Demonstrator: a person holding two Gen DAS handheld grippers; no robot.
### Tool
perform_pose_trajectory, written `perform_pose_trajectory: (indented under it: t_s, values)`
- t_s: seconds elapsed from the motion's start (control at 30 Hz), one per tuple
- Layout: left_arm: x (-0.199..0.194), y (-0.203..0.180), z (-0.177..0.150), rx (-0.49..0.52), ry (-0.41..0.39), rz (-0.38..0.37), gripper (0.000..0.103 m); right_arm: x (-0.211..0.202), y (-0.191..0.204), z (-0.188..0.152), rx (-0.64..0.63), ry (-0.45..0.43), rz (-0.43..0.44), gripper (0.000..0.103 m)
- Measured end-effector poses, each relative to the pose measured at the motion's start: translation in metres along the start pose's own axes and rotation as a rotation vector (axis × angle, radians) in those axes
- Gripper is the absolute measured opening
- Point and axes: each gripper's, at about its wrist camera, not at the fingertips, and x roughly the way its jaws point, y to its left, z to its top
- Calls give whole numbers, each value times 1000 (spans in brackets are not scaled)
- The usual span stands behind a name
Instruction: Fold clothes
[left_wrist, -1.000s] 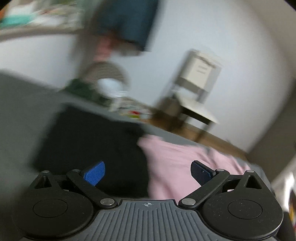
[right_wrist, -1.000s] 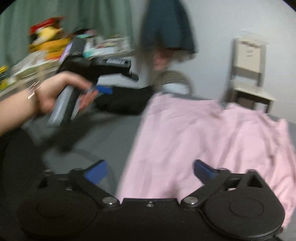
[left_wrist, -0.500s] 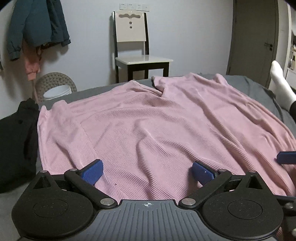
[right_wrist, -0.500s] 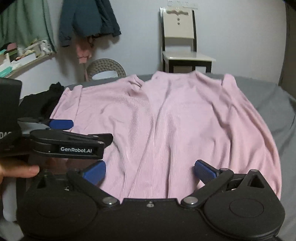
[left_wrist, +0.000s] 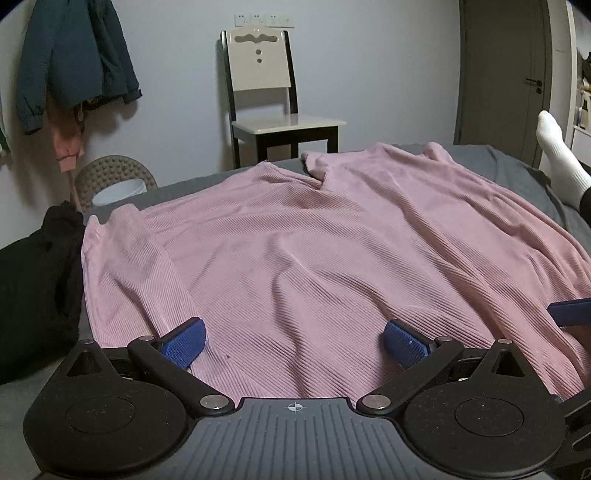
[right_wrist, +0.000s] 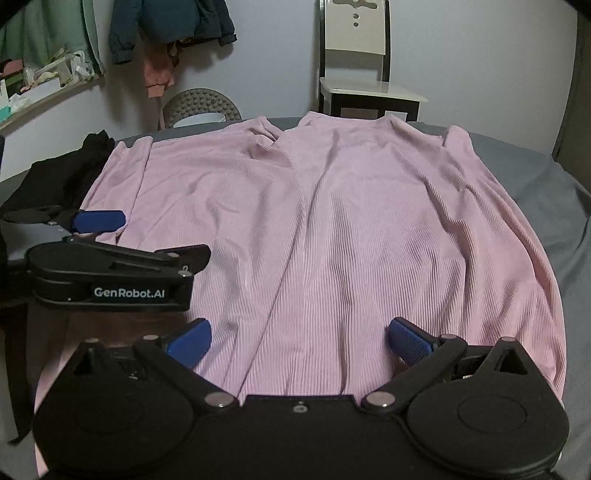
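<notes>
Pink ribbed garment (left_wrist: 314, 258) lies spread out flat on the grey bed (right_wrist: 546, 192), with some soft wrinkles across it and its far edge toward the chair (left_wrist: 266, 92) at the wall. My left gripper (left_wrist: 293, 341) hovers low over the near part of the cloth, jaws spread wide, nothing between the blue pads (left_wrist: 183, 343). My right gripper (right_wrist: 298, 341) is also over the near edge, jaws wide apart and holding nothing. In the right wrist view I see the left gripper from the side, just beside mine, over the left part of the cloth. Beside the garment on the left lies a black garment (left_wrist: 33, 291), touching its edge. A foot in a white sock (left_wrist: 557, 155) rests on the far right of the bed. A dark jacket (left_wrist: 70, 62) hangs on the wall
</notes>
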Motion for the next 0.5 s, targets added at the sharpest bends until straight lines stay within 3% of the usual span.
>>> perform_pose_trajectory:
  t_s: [0.5]
  values:
    - [0, -1, -1, 0, -6, -1, 103, 3, 1, -3, 11, -41, -13, 103]
